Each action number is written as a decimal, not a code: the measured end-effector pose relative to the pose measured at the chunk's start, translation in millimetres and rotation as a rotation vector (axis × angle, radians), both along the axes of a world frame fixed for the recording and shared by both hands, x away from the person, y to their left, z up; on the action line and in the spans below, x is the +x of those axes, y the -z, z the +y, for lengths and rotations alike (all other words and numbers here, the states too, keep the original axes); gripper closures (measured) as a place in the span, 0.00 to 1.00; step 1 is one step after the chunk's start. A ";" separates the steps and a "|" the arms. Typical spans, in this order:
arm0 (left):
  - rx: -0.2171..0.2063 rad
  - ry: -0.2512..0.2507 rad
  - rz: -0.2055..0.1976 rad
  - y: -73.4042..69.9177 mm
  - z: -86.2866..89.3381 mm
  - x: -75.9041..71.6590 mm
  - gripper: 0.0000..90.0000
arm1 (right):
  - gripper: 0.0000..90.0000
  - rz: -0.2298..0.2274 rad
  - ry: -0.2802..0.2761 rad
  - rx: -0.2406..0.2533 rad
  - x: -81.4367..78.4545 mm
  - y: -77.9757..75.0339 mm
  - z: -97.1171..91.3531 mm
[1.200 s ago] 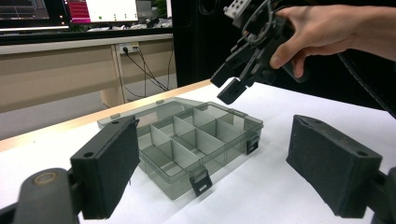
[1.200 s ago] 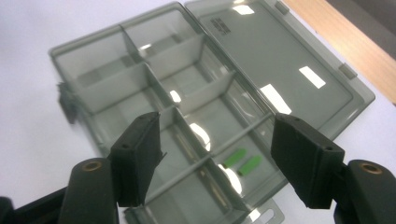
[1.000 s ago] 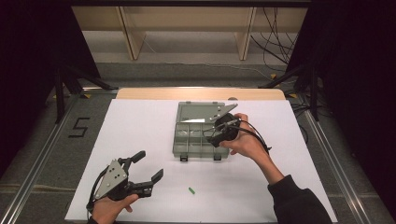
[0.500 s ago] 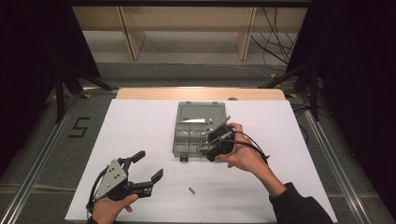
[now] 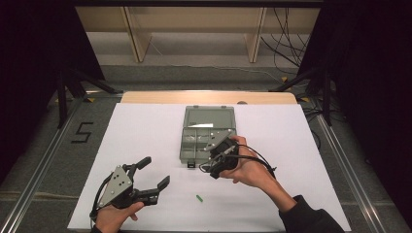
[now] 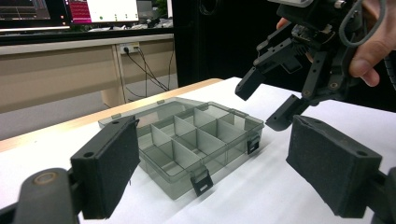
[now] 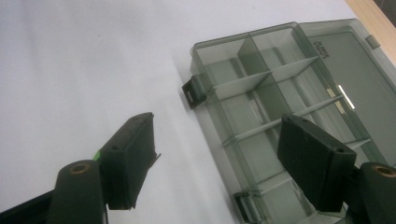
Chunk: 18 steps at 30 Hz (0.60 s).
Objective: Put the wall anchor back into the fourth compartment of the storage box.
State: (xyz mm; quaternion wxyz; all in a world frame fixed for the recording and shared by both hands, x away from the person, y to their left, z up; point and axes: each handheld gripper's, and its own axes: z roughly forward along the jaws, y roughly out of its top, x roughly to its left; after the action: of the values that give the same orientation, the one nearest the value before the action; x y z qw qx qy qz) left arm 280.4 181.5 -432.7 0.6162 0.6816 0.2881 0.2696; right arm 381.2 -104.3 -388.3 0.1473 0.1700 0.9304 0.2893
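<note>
A clear grey compartment box [image 5: 197, 141] lies open in the middle of the white table, its lid [image 5: 209, 116] flat behind it. My right gripper [image 5: 212, 162] hovers over the box's front right corner. Its jaws have just been opening and stand open with nothing between them. In the right gripper view [image 7: 219, 158] one jaw hangs over the table and the other over the box [image 7: 275, 93]. My left gripper [image 5: 156, 171] rests open near the table's front left. It faces the box [image 6: 187, 135], with the right gripper [image 6: 275, 100] beyond it.
A small green piece [image 5: 199, 198] lies on the white table [image 5: 145, 131] in front of the box. Two black latches [image 6: 201, 181] hang at the box's front edge. A wooden strip [image 5: 209, 97] borders the table's far edge.
The right gripper has come from the box's rear right towards its front edge, nearer the person. The left gripper has stayed put.
</note>
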 end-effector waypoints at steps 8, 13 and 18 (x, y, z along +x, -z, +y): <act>-0.001 0.000 0.001 0.1 -0.2 -0.1 0.18 | 0.32 0.009 -0.018 -0.008 -7.9 3.7 4.0; -0.001 0.000 0.000 0.0 -0.1 -0.1 0.18 | 0.32 0.028 -0.039 -0.014 -13.0 8.1 8.5; -0.001 0.000 -0.001 0.0 -0.1 0.0 0.18 | 0.32 0.038 -0.058 -0.024 -18.8 12.3 13.8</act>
State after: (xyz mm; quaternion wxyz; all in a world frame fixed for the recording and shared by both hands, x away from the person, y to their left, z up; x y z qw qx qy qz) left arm 280.4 181.4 -432.7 0.6166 0.6813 0.2880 0.2696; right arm 362.4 -90.5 -400.6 0.1229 0.1465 0.9410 0.2791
